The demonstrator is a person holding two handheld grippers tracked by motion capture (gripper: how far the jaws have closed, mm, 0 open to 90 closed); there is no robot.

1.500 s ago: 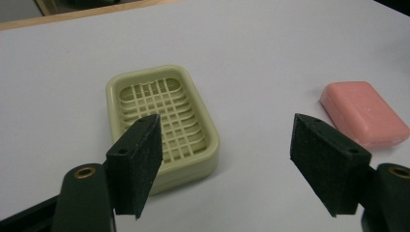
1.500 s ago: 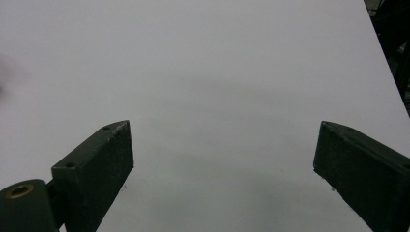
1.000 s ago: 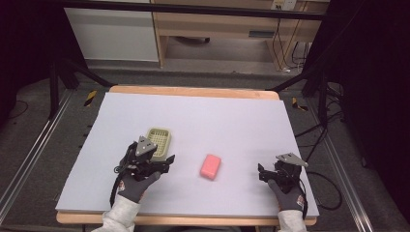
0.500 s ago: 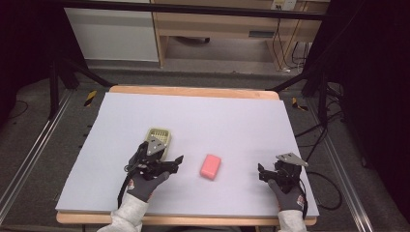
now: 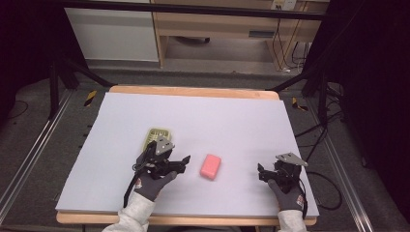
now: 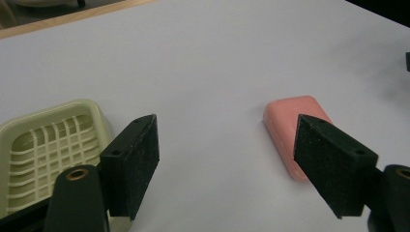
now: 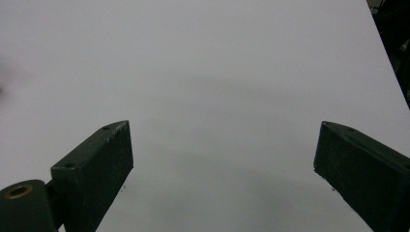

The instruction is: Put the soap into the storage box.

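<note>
A pink soap bar (image 5: 211, 166) lies flat on the white table sheet, near the front middle. A pale green slotted soap dish (image 5: 157, 137) rests to its left, partly behind my left gripper (image 5: 183, 163). That gripper is open, its jaws pointing right toward the soap with a small gap between. In the left gripper view the soap bar (image 6: 290, 130) lies just past the right jaw and the soap dish (image 6: 48, 145) sits beside the left jaw. My right gripper (image 5: 261, 173) rests open at the front right, its jaws wide apart over bare sheet (image 7: 222, 96).
The white sheet (image 5: 232, 121) covers a wooden table whose edge (image 5: 193, 92) shows at the back. Black stand legs and cables flank the table on both sides. A cabinet and shelf stand behind it.
My left gripper has moved right and slightly forward, from over the soap dish toward the soap bar. The right gripper has stayed in place.
</note>
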